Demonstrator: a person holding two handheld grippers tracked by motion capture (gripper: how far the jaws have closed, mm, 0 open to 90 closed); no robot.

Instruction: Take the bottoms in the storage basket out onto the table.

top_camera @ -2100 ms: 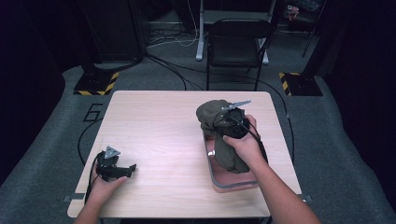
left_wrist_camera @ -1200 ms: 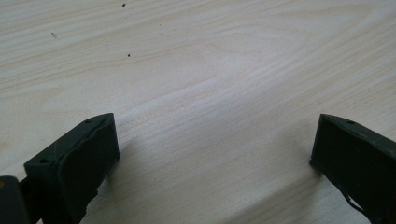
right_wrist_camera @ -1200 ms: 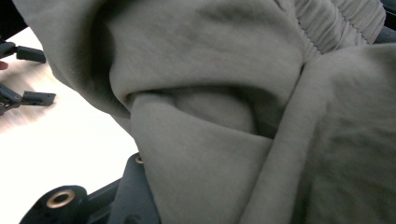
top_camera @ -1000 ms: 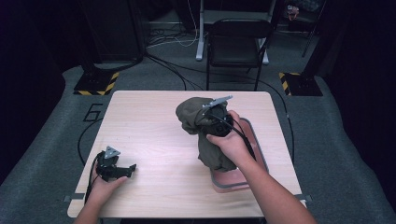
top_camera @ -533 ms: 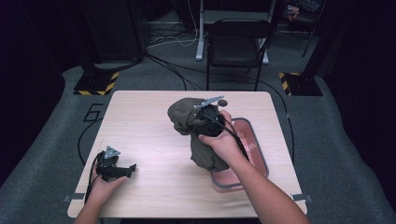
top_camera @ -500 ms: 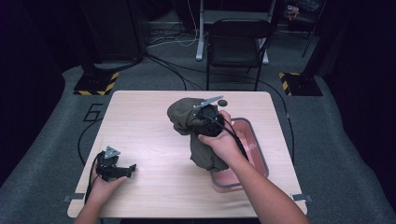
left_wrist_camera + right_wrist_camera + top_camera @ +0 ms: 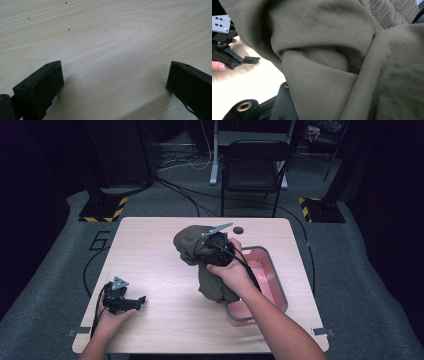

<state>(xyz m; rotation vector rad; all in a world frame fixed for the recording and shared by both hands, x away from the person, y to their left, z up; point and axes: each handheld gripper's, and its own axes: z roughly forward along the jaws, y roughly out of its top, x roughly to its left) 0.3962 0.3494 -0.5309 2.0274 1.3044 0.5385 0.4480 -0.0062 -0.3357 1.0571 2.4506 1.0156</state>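
Two tongs in play on the pale wood tabletop (image 7: 150, 250), and they are well apart. Over at about eight o'clock from the tabletop's middle, the left tongs (image 7: 139, 300) sit low in the person's left hand (image 7: 114, 316), resting on the wood, with the grey three-cornered plate on top and a black cable looping off behind. From the left gripper view the jaws stand wide apart with nothing but bare wood grain between them. Now to the middle: the right hand (image 7: 231, 272) grips the right tongs (image 7: 220, 251), lifted above the tabletop and buried in an olive-green garment (image 7: 192, 245), a soft sweatshirt-like bundle. The right gripper view has the cloth (image 7: 332, 65) pressed right up against the camera, folds and a ribbed cuff at the top right, the fabric draped over the jaws so the tips are hidden; how far they are closed I cannot tell, though the bundle hangs from them. The garment's upper bunch is near dead centre, its lower part trailing down toward five o'clock, over the near-left rim of a pink tray (image 7: 272, 290) that lies at the tabletop's four o'clock side. At twelve o'clock beyond the tabletop, a black folding chair (image 7: 255, 167) stands on the grey floor.
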